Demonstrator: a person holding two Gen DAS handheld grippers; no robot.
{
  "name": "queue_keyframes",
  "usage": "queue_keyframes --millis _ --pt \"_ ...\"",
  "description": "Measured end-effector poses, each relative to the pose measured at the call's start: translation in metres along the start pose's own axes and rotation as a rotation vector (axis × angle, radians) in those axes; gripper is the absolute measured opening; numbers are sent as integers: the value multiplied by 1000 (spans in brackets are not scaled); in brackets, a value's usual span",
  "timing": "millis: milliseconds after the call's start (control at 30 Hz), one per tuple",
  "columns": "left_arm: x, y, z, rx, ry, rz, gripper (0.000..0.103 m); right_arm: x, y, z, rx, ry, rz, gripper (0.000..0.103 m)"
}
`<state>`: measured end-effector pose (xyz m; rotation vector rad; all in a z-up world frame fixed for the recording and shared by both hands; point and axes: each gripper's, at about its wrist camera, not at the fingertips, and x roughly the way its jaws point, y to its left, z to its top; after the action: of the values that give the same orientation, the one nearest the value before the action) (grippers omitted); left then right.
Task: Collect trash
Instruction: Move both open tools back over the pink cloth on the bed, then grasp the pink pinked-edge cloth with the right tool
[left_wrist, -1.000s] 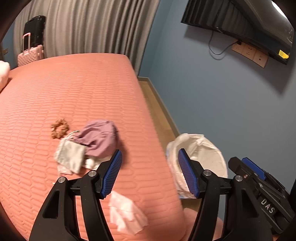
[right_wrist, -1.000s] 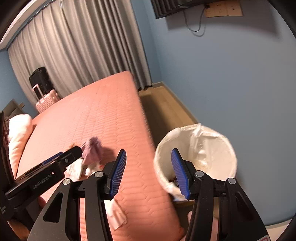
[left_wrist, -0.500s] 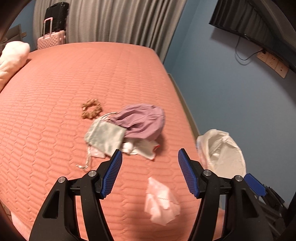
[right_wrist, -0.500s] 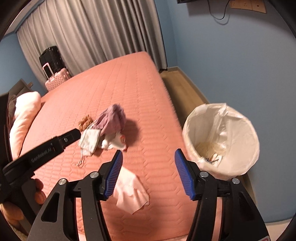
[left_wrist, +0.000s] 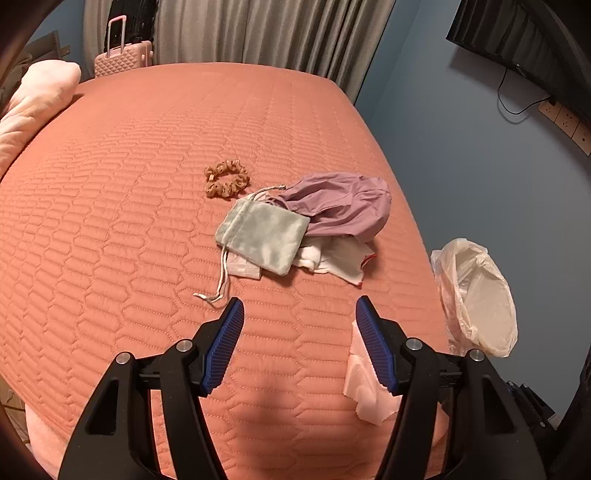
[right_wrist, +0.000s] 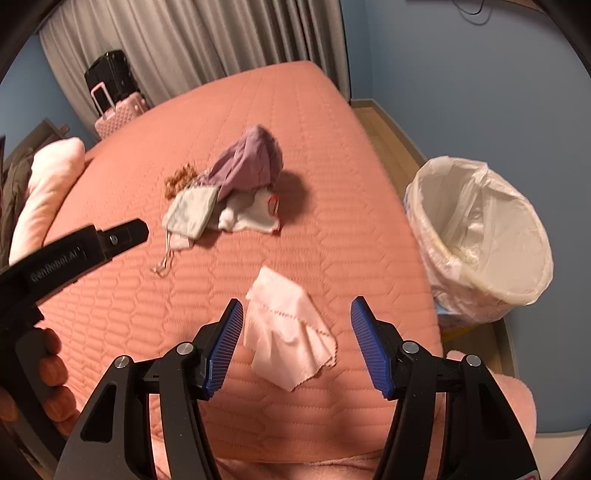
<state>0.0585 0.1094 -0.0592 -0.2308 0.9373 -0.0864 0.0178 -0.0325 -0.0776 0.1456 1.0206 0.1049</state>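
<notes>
The pink tissue (right_wrist: 288, 328) lay near the bed's (right_wrist: 332, 129) foot edge, just ahead of the empty, spread fingers of the right gripper (right_wrist: 297, 345), the nearer one.

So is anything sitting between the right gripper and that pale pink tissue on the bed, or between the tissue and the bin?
Nothing visible. The right gripper is open with the pale pink tissue right ahead of it on bare bedspread. The lined trash bin stands beside the bed edge, with only clear bedspread between it and the tissue.
</notes>
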Motion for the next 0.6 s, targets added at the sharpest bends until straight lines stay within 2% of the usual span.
queue_keyframes --millis 367,433,600 --pt "15 21 -13 -15 54 28 61 35 15 -13 -26 79 -6 60" --pt "17 26 -14 -24 60 38 67 41 17 -14 -28 90 -9 60" --pt "23 40 -14 -47 74 57 68 58 19 -18 -31 123 -22 60"
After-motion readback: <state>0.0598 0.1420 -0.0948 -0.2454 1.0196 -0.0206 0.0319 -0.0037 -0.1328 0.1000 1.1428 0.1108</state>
